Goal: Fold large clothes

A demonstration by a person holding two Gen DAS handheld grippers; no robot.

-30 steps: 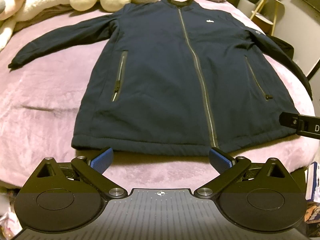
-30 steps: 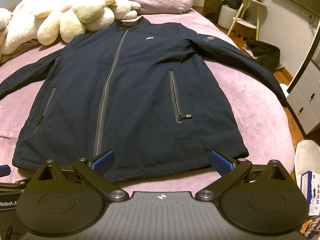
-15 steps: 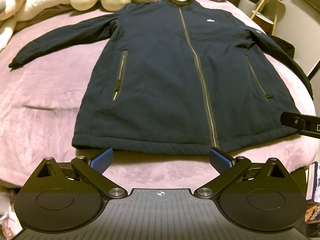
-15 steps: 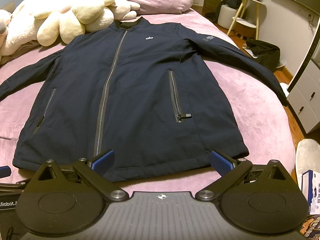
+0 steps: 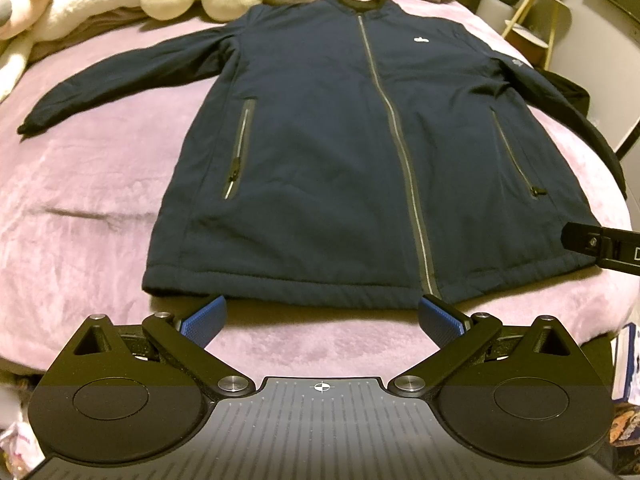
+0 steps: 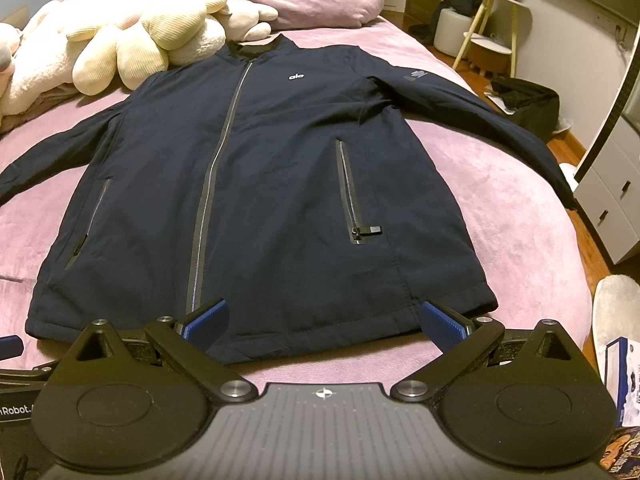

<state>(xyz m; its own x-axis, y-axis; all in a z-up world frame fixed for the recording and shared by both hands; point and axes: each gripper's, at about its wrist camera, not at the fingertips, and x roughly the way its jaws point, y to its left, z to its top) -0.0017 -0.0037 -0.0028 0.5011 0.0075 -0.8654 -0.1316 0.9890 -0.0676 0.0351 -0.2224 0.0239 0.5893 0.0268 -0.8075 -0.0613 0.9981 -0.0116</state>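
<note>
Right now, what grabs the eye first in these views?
A navy jacket lies flat and zipped across the purple bed, sleeves spread, hem nearest the cameras. Cream plush toys pile by its collar. Both grippers, left and right, hover open at the hem.

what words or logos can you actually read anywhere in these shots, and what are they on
"alo": white logo on the chest of the navy jacket, at.
"Robot.": cut-off white print on the left gripper's body, seen in the right wrist view.
"D": cut-off white letter on the right gripper's body, seen in the left wrist view.
Sleeve patch: too blurred to read.
Box beside the bed: print too blurred to read.
</note>
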